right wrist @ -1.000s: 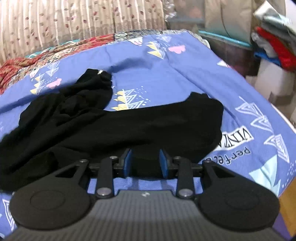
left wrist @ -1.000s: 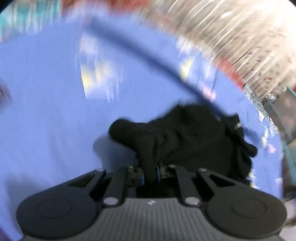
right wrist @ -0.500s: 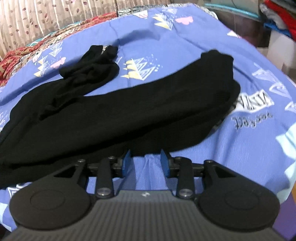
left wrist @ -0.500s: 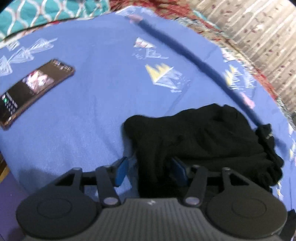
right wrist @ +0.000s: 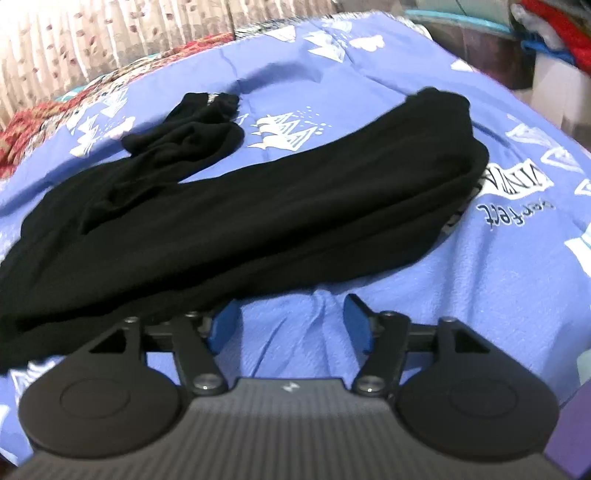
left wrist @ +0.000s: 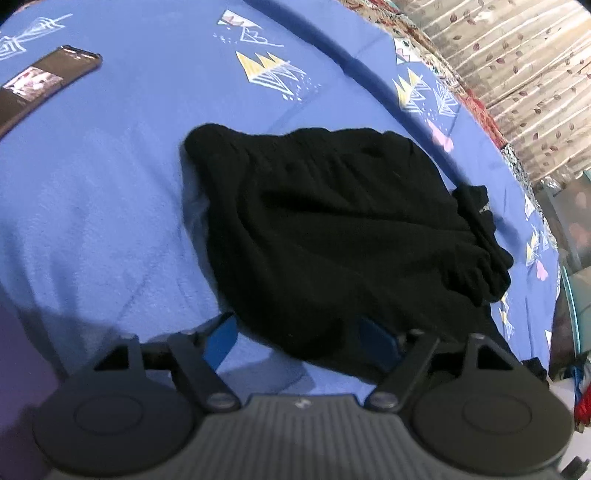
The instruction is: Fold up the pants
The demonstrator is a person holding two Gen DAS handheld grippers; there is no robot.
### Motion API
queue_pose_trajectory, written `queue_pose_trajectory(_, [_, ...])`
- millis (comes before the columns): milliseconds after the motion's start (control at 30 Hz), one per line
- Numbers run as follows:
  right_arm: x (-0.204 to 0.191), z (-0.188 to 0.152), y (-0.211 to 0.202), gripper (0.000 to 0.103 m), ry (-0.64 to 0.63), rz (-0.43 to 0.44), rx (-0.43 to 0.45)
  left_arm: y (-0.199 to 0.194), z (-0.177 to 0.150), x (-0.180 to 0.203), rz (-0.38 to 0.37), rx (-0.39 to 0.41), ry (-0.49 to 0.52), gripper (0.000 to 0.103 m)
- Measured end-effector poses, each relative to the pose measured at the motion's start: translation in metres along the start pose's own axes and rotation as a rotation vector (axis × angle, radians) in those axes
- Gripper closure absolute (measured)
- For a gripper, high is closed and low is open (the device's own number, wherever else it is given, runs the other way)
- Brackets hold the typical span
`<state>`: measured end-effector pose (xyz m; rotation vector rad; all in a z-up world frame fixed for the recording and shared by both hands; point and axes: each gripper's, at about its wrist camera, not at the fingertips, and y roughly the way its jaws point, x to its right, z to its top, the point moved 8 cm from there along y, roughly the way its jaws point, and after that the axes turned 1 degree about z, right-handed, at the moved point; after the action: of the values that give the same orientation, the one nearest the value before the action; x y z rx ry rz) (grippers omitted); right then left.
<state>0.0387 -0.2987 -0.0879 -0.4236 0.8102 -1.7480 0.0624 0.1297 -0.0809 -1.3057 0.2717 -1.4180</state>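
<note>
Black knit fabric, matte and limp: we judge the pants (right wrist: 258,206) to be light, soft and floppy, with no stiffness to hold a crease, likely to sag and bunch wherever we lift them. They lie doubled lengthwise on the blue printed bedsheet (right wrist: 498,277), one long band running ahead of the right gripper (right wrist: 291,321) and up to its right, with a crumpled cuff end (right wrist: 199,122) lying off the main band, beyond and to the left of the fingers. Right gripper: jaws have just been opening and stand wide, nothing between them but bare sheet; the near edge of the cloth lies just ahead of the left pad. Left gripper (left wrist: 301,338): jaws likewise just opened and wide, and the near fold of the pants (left wrist: 332,229) sags between the pads without being pinched, so we read it as released. Best holds, in our judgement: the doubled near edge straight ahead of each gripper, pinching all layers together, since a single layer would slide off the others. A phone (left wrist: 40,85) lies on the sheet well beyond and left of the left fingers, clear of the cloth. Stacked clothes (right wrist: 554,33) sit off the bed, far right. We see nothing in the way; the loose sheet itself may get pinched with the fabric.
</note>
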Motion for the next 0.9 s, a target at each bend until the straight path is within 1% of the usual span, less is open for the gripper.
queue_pose_trajectory(67, [-0.004, -0.004, -0.001, 0.031, -0.042, -0.008, 0.025, 0.002, -0.001, 0.001, -0.003, -0.007, 0.001, 0.027])
queue_pose_trajectory(167, [-0.006, -0.009, -0.001, 0.029, -0.071, -0.016, 0.057, 0.007, -0.004, 0.001, 0.009, -0.016, 0.015, 0.027])
queue_pose_trajectory(400, [-0.008, -0.009, -0.002, 0.026, -0.07, -0.018, 0.07, 0.012, -0.007, 0.0, 0.014, -0.021, 0.031, 0.026])
queue_pose_trajectory(533, [-0.009, -0.011, -0.002, 0.025, -0.071, -0.018, 0.075, 0.013, -0.008, 0.003, -0.003, -0.021, 0.045, 0.015])
queue_pose_trajectory(700, [-0.009, -0.012, -0.003, 0.025, -0.073, -0.016, 0.076, 0.015, -0.01, 0.009, 0.006, -0.018, 0.068, 0.012])
queue_pose_trajectory(900, [-0.01, -0.012, -0.003, 0.025, -0.072, -0.018, 0.076, 0.016, -0.009, 0.008, -0.009, -0.022, 0.062, 0.008])
